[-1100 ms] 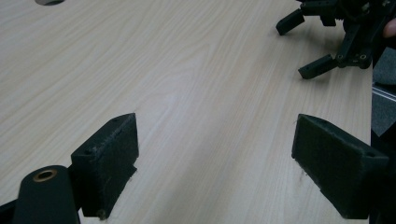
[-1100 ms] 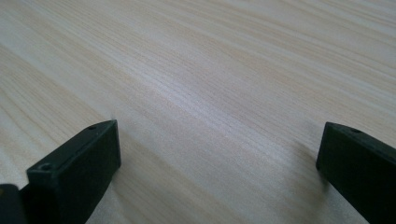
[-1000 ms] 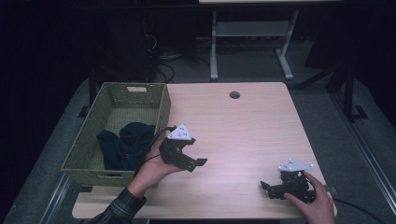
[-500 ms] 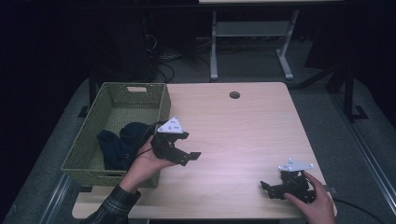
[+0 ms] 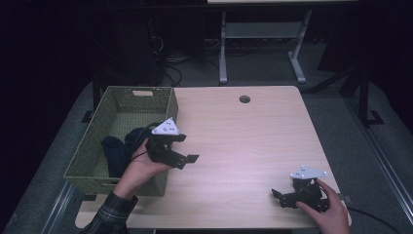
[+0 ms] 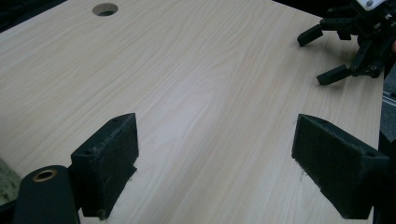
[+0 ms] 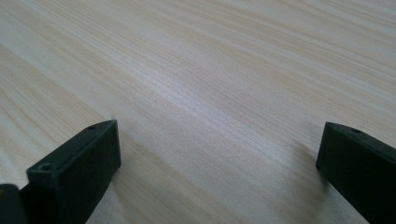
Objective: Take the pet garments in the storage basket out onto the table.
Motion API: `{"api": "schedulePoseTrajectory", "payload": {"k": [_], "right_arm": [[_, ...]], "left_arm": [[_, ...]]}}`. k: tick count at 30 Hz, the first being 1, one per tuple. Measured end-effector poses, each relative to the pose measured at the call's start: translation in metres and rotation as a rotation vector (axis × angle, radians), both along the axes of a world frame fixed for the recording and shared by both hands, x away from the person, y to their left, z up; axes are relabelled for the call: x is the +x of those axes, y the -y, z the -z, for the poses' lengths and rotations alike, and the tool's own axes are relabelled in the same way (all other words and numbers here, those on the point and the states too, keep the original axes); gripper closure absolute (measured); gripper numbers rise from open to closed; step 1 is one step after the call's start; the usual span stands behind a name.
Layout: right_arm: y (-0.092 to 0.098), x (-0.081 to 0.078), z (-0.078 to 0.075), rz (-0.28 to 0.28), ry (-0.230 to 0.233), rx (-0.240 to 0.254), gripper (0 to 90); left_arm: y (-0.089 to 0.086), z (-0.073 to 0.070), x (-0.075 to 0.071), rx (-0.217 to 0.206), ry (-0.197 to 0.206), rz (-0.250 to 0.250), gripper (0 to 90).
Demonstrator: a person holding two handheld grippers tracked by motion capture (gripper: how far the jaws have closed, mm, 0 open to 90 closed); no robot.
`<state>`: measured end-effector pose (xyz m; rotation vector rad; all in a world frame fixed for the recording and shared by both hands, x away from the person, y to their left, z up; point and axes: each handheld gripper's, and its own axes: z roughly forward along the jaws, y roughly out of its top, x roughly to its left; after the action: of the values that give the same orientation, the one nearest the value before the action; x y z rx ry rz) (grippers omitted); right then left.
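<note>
Dark blue cloth (image 5: 114,151) in green woven basket (image 5: 122,100) | left gripper (image 5: 182,148) beside basket, released, empty | right gripper (image 5: 282,196) on light wooden table (image 5: 243,141), released, empty

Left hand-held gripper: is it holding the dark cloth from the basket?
No, the left hand-held gripper has its jaws wide apart over bare table, with nothing between them.

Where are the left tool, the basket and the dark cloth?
left tool (image 5: 189,147): high view, midway between its fingertips.
basket (image 5: 113,100): high view, far-left rim.
dark cloth (image 5: 113,151): high view, folds inside the basket.
</note>
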<state>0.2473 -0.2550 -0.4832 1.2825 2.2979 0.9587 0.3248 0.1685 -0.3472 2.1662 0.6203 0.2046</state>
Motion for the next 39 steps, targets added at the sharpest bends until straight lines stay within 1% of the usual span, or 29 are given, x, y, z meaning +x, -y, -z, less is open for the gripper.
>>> {"api": "schedulePoseTrajectory", "payload": {"k": [4, 6, 8, 11, 12, 13, 14, 15, 16, 19, 20, 24, 25, 26, 28, 29, 30, 31, 33, 35, 36, 38, 39], "right_arm": [[0.000, 0.000, 0.000, 0.000, 0.000, 0.000, 0.0], [0.000, 0.000, 0.000, 0.001, -0.001, 0.000, 0.0], [0.000, 0.000, 0.000, 0.000, -0.001, 0.000, 0.0], [0.000, 0.000, 0.000, 0.001, -0.001, 0.000, 0.0], [0.000, 0.000, 0.000, 0.000, -0.001, 0.000, 0.0], [0.000, 0.000, 0.000, 0.000, -0.001, 0.000, 0.0], [0.000, 0.000, 0.000, 0.001, -0.002, 0.001, 0.0], [0.000, 0.000, 0.000, 0.000, 0.000, 0.000, 0.0], [0.000, 0.000, 0.000, 0.000, 0.000, 0.000, 0.0], [0.000, 0.000, 0.000, 0.000, 0.000, 0.000, 0.0], [0.000, 0.000, 0.000, 0.000, 0.000, 0.000, 0.0], [0.000, 0.000, 0.000, 0.000, 0.000, 0.000, 0.0], [0.000, 0.000, 0.000, 0.000, -0.001, 0.000, 0.0], [0.000, 0.000, 0.000, 0.000, -0.001, 0.000, 0.0], [0.000, 0.000, 0.000, 0.000, 0.000, 0.000, 0.0], [0.000, 0.000, 0.000, 0.000, 0.000, 0.000, 0.0], [0.000, 0.000, 0.000, 0.001, -0.002, 0.000, 0.0], [0.000, 0.000, 0.000, 0.001, -0.002, 0.000, 0.0], [0.000, 0.000, 0.000, 0.001, -0.001, 0.000, 0.0], [0.000, 0.000, 0.000, 0.000, 0.000, 0.000, 0.0], [0.000, 0.000, 0.000, 0.000, 0.000, 0.000, 0.0], [0.000, 0.000, 0.000, 0.001, -0.002, 0.000, 0.0], [0.000, 0.000, 0.000, 0.001, -0.002, 0.000, 0.0]], "left_arm": [[-0.010, -0.001, 0.002, 0.011, -0.001, -0.016, 14.2], [-0.011, -0.001, 0.002, 0.008, -0.001, -0.020, 14.2], [-0.018, -0.002, 0.003, 0.011, -0.002, -0.031, 14.2], [-0.022, -0.003, 0.003, 0.011, -0.002, -0.036, 14.2], [-0.026, -0.003, 0.004, 0.012, -0.005, -0.044, 14.2], [-0.026, -0.003, 0.004, 0.012, -0.005, -0.044, 14.2], [-0.028, -0.003, 0.005, 0.016, -0.005, -0.046, 14.2], [-0.033, -0.003, 0.005, 0.018, -0.008, -0.060, 14.2], [-0.033, -0.003, 0.005, 0.018, -0.008, -0.060, 14.2], [-0.043, -0.004, 0.007, 0.017, -0.009, -0.074, 14.2], [-0.043, -0.004, 0.007, 0.017, -0.009, -0.074, 14.2], [-0.053, -0.006, 0.007, 0.013, -0.013, -0.095, 14.2], [-0.058, -0.006, 0.008, 0.020, -0.013, -0.099, 14.2], [-0.058, -0.006, 0.008, 0.020, -0.013, -0.099, 14.2], [-0.066, -0.005, 0.008, 0.026, -0.013, -0.121, 14.2], [-0.066, -0.005, 0.008, 0.026, -0.013, -0.121, 14.2], [-0.072, -0.006, 0.009, 0.033, -0.013, -0.136, 14.2], [-0.072, -0.006, 0.009, 0.033, -0.013, -0.136, 14.2], [-0.082, -0.007, 0.009, 0.055, -0.008, -0.150, 14.2], [-0.085, -0.007, 0.009, 0.051, -0.010, -0.159, 14.2], [-0.088, -0.007, 0.009, 0.045, -0.011, -0.171, 14.2], [-0.098, -0.007, 0.008, 0.057, -0.016, -0.192, 14.2], [-0.098, -0.007, 0.008, 0.057, -0.016, -0.192, 14.2]]}}
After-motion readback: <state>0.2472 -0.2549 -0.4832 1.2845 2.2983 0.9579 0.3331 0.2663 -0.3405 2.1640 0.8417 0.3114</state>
